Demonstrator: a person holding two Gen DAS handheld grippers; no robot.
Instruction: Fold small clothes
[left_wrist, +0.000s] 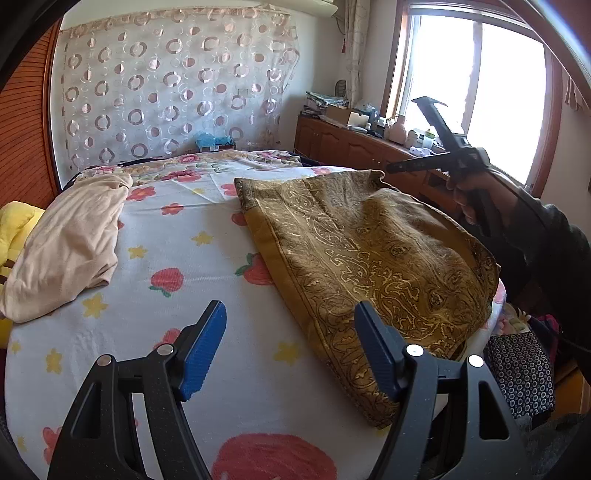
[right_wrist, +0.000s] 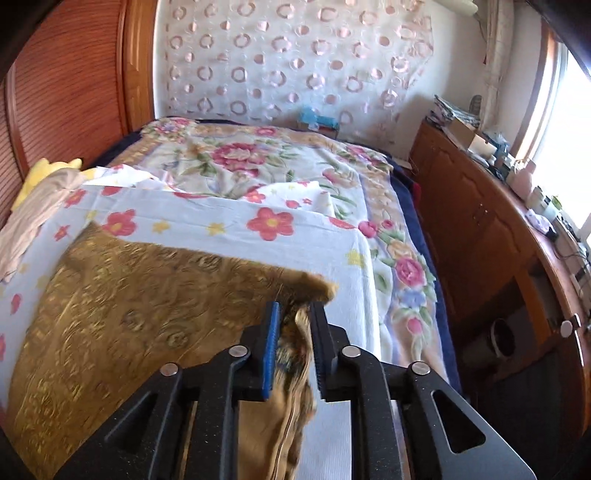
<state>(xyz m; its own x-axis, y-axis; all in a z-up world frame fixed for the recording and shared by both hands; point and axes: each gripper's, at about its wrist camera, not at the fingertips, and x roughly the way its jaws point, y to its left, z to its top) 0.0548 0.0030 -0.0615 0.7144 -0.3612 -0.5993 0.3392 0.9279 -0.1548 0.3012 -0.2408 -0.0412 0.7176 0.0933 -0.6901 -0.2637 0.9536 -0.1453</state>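
While the gold paisley cloth (left_wrist: 369, 258) lies spread on the bed's flowered sheet (left_wrist: 207, 258), its far right corner is pinched between the nearly closed fingers of the right gripper (right_wrist: 295, 314), bunched and lifted slightly. The left gripper (left_wrist: 290, 314) hovers above the cloth's near edge, its 2 fingers spread wide and holding nothing. A beige garment (left_wrist: 70, 240) lies crumpled well apart at the left, beside a yellow plush toy (left_wrist: 14, 229). No writing is readable.
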